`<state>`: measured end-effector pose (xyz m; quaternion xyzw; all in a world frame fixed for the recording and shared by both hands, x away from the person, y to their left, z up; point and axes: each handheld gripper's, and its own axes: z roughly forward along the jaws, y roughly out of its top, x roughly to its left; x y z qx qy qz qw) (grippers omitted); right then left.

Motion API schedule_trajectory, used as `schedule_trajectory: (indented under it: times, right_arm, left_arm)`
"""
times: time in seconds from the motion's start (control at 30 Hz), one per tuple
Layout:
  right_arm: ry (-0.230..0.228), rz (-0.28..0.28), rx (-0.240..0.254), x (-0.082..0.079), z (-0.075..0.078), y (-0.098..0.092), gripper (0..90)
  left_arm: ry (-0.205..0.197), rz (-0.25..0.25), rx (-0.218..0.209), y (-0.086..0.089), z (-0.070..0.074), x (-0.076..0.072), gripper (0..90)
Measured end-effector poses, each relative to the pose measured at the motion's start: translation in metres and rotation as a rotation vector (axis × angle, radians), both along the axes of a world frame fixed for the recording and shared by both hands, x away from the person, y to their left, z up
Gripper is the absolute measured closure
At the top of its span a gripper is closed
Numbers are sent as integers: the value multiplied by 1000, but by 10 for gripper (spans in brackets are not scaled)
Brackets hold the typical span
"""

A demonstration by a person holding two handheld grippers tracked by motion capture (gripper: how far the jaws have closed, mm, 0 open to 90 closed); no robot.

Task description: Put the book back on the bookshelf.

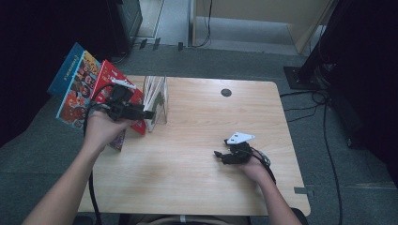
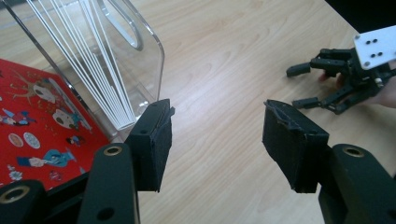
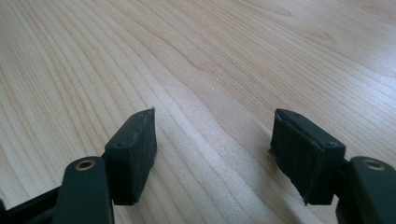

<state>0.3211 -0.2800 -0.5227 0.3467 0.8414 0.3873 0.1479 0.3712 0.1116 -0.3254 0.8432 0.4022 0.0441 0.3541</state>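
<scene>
Wooden worktop (image 1: 197, 154): clear rack (image 2: 126, 60) holds white sheets; red book (image 2: 37, 121) beside it. Left gripper (image 2: 217, 140) near rack, fingers spread; right gripper (image 3: 212, 154) well apart, fingers spread.

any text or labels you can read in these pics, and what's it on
No text can be read for certain.
Blue book: white lettering along its upper left cover edge, too small and blurred to read.
Red book: cartoon figures, no legible words.
Clear rack holding thin white sheets: no label visible.
Left tool, right tool and the table: no markings.
</scene>
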Motion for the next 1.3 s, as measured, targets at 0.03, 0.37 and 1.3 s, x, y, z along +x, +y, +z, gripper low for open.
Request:
schedule_trajectory:
  times: [0.03, 0.37, 1.3]
  right_arm:
    - [-1, 0, 0, 0, 0, 0, 310]
    - [-1, 0, -1, 0, 0, 0, 309]
    - [5, 20, -3, -3, 0, 2, 292]
  left_arm:
    - [0, -1, 7, -1, -6, -2, 427]
    - [22, -53, 5, -11, -43, -17, 420]
    - [56, -124, 21, -40, -131, -39, 404]
